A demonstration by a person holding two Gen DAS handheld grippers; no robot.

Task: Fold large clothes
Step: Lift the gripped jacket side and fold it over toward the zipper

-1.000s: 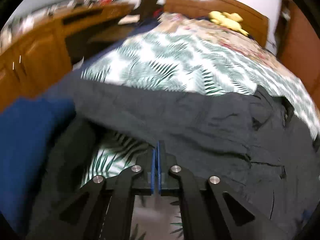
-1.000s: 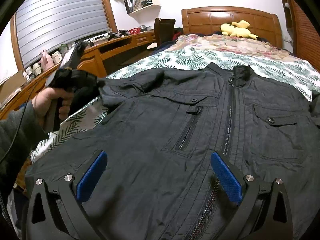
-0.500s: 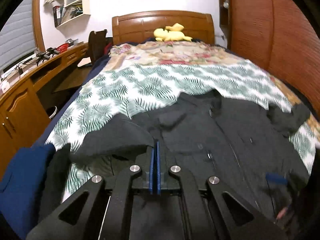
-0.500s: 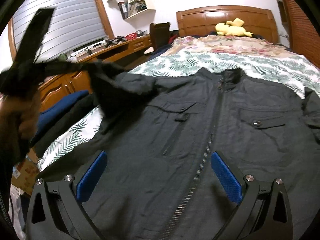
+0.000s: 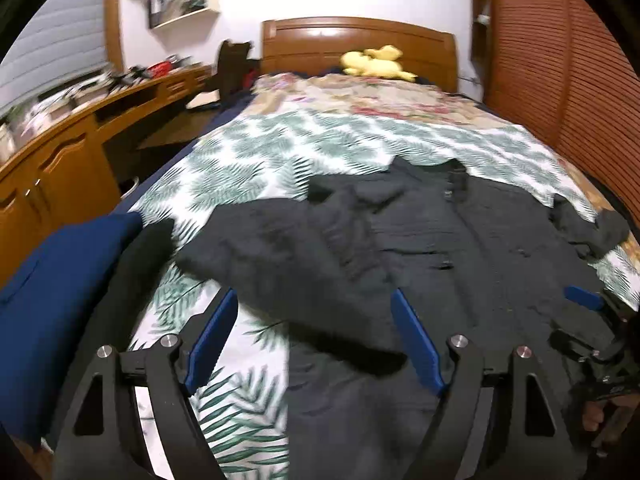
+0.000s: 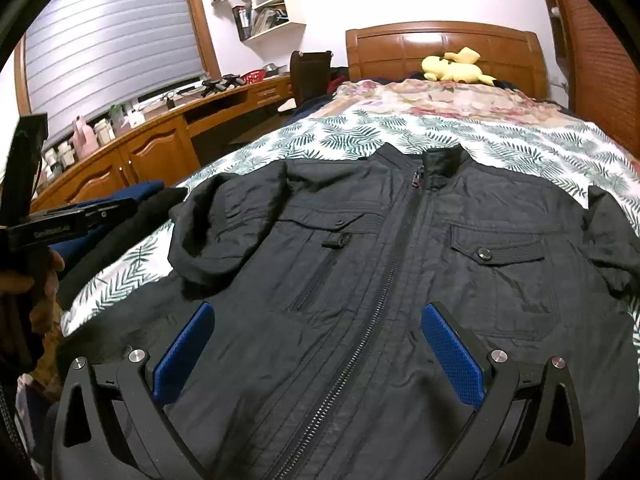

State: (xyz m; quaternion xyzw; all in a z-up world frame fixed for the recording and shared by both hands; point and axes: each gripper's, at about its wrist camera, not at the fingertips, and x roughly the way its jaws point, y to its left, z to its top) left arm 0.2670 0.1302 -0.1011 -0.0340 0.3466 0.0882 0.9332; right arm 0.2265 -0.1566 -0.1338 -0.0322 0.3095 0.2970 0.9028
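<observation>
In the left wrist view, the left gripper (image 5: 312,336) now stands wide and holds nothing, where half a second ago its blue pads were pressed together on the sleeve; the black jacket (image 5: 440,248) lies front-up on the leaf-print bedspread (image 5: 280,152), its released sleeve (image 5: 280,256) draped back over the chest instead of hanging lifted. A folded blue garment (image 5: 60,280) sits at the bed's left edge. In the right wrist view, the right gripper (image 6: 316,344) stays spread wide and empty above the jacket's (image 6: 400,280) zipper (image 6: 384,276), as before. The sleeve (image 6: 224,224) rests crumpled at the shoulder, and the yellow plush toy (image 6: 456,66) lies by the headboard.
</observation>
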